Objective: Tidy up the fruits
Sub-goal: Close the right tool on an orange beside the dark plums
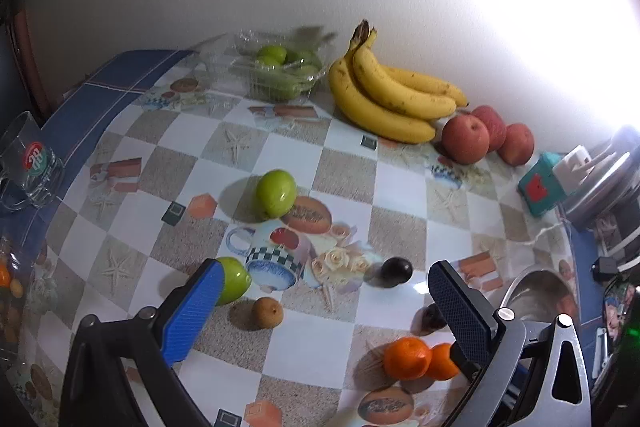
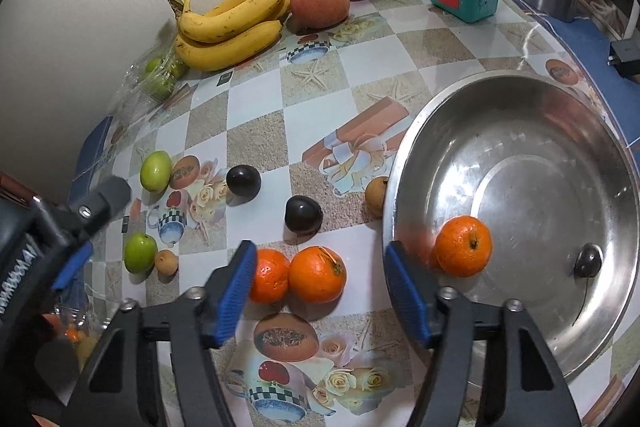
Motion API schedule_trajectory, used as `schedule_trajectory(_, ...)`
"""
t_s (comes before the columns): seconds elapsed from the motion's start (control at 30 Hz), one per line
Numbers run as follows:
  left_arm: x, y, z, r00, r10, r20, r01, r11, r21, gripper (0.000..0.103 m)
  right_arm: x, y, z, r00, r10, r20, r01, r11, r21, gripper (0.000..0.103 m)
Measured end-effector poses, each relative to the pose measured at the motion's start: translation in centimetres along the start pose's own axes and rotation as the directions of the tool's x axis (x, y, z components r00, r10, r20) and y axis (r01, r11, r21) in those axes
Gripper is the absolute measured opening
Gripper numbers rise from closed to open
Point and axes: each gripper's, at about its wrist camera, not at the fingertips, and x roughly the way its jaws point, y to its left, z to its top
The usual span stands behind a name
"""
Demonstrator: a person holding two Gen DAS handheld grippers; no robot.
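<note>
Right gripper [image 2: 320,279] stands part open above the table [image 2: 256,143], nothing clamped; its pads touch no fruit. Two oranges [image 2: 316,279] lie side by side between the jaws, the left one partly behind the left finger [image 2: 236,291]. The right finger sits over the near rim of the steel bowl [image 2: 520,131], which lies to the right of the jaws. Inside the bowl, just beyond the right finger, rests a third orange [image 2: 463,246], and further right a small dark fruit [image 2: 588,259]. Ahead of the jaws lie two dark plums [image 2: 303,214], with a small brown fruit [image 2: 376,195] touching the bowl's outer wall. Left gripper [image 1: 326,291] is wide open and holds nothing. A green fruit [image 1: 236,279] sits just behind its left finger, a brown fruit [image 1: 267,312] between the jaws, and another green fruit [image 1: 276,193] further ahead. Bananas [image 1: 392,95] and three apples [image 1: 466,139] lie far ahead by the wall, beside a clear tray of green fruit [image 1: 280,71].
</note>
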Motion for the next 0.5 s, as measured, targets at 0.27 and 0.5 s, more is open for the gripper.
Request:
schedule_trajectory(0.27, -0.2, 0.2, 0.1, 0.999, -0.047, 0.005, 0.047, 0.998, -0.029, 0.103, 0.1, 0.5, 0.0, 1.000, 0.013, -0.008, -0.013, 1.000, -0.018, 0.047)
schedule_trajectory(0.5, 0.8, -0.2, -0.4, 0.996, -0.078, -0.051, 0.076, 0.996, -0.040, 0.103, 0.7, 0.5, -0.1, 1.000, 0.007, -0.030, -0.008, 1.000, -0.023, 0.041)
